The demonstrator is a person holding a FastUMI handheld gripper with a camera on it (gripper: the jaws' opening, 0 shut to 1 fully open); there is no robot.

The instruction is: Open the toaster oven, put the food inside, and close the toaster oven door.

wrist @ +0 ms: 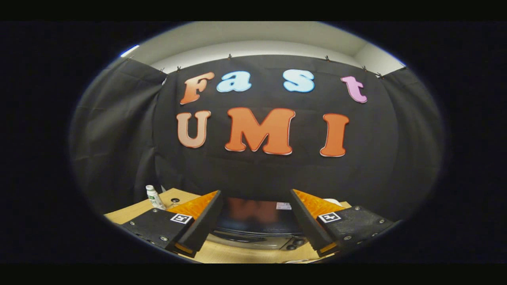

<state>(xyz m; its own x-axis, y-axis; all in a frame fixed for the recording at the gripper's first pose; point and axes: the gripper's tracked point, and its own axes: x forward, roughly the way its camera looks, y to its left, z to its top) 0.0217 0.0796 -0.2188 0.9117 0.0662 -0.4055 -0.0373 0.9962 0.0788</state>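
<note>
**Inspector:** The gripper (255, 221) sits at the bottom centre of the frame. Its fingers stand wide apart and hold nothing; the gap between them is bare.

**Clerk:** And the task's thing?

**Inspector:** The toaster oven (253, 223) shows low in the frame, between the fingers and just beyond them, seen from above. Its dark, glossy top throws back a reflection. A curved metal band and two small knobs (295, 244) mark its front, lower centre to lower right. The door reads as shut, though the angle hides most of it.

**Clerk:** How will it handle?

**Inspector:** In his judgement it is a rigid, fairly heavy appliance that should stay put under a modest pull. The door is likely glass and hinged, so it wants a steady draw rather than a jerk. The smooth top offers no purchase. The hold belongs on the door handle at the front; the handle cannot be clearly made out from here.

**Clerk:** Surroundings?

**Inspector:** The oven stands on a wooden table (130, 211). A small white bottle (153, 196) stands at lower left, well apart from the oven. Something pale shows at lower right behind the right finger; it cannot be identified. No food can be made out.
</note>
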